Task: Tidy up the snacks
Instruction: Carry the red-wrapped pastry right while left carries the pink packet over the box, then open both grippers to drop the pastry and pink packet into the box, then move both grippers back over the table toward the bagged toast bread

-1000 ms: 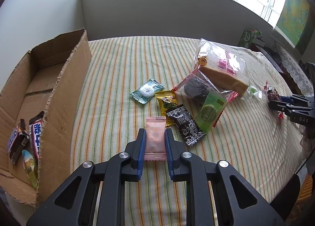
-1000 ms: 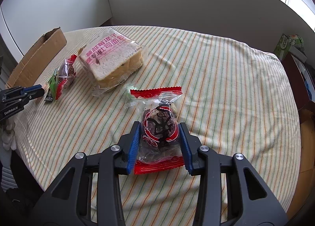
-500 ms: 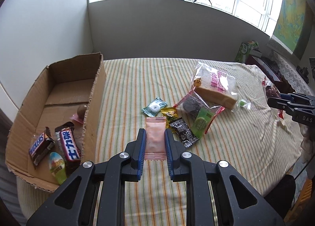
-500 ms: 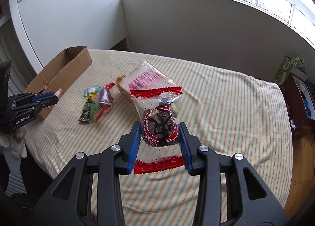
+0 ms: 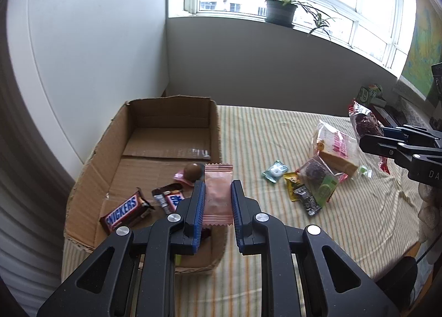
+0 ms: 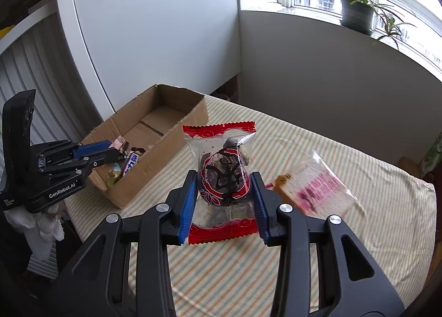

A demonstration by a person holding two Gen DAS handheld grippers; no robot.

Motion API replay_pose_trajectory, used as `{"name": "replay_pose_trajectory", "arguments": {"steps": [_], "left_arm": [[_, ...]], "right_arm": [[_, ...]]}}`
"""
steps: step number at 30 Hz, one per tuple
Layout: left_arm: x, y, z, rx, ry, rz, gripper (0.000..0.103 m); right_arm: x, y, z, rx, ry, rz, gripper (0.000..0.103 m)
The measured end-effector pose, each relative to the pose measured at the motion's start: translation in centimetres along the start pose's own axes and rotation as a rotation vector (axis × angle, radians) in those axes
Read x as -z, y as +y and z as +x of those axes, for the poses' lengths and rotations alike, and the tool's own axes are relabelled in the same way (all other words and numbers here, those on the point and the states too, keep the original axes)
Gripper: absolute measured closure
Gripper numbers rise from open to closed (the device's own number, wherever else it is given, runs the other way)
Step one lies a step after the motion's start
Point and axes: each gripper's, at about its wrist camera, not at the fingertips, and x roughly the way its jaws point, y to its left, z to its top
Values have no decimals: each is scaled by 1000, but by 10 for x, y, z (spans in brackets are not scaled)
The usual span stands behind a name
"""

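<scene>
My left gripper is shut on a pink snack packet and holds it over the near right wall of the cardboard box. The box holds a Snickers bar, another bar and a brown ball. My right gripper is shut on a red-edged clear packet with a dark cake, held in the air above the striped table. In the right wrist view the left gripper hovers at the box. In the left wrist view the right gripper is at the right edge.
Loose snacks lie on the striped tablecloth: a bagged bread slice, a teal candy, a yellow packet, a black packet and a green-labelled bag. A white wall and cabinet stand behind the box.
Both grippers have risen and swung left with their packets. The left gripper now holds the pink packet over the box edge; the right gripper's cake packet is well above the table.
</scene>
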Motion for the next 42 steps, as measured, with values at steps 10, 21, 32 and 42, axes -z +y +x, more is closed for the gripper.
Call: {"name": "replay_pose_trajectory", "arguments": {"steps": [10, 21, 32, 42], "left_arm": [[5, 49, 2, -62, 2, -67, 86], [2, 71, 17, -82, 21, -82, 84], [6, 71, 12, -99, 9, -91, 46], [4, 52, 0, -75, -7, -70, 46]], "right_arm": [[-42, 61, 69, -74, 44, -86, 64], [-64, 98, 122, -116, 79, -115, 62], [-67, 85, 106, -80, 27, -75, 17], [-59, 61, 76, -41, 1, -43, 15]]}}
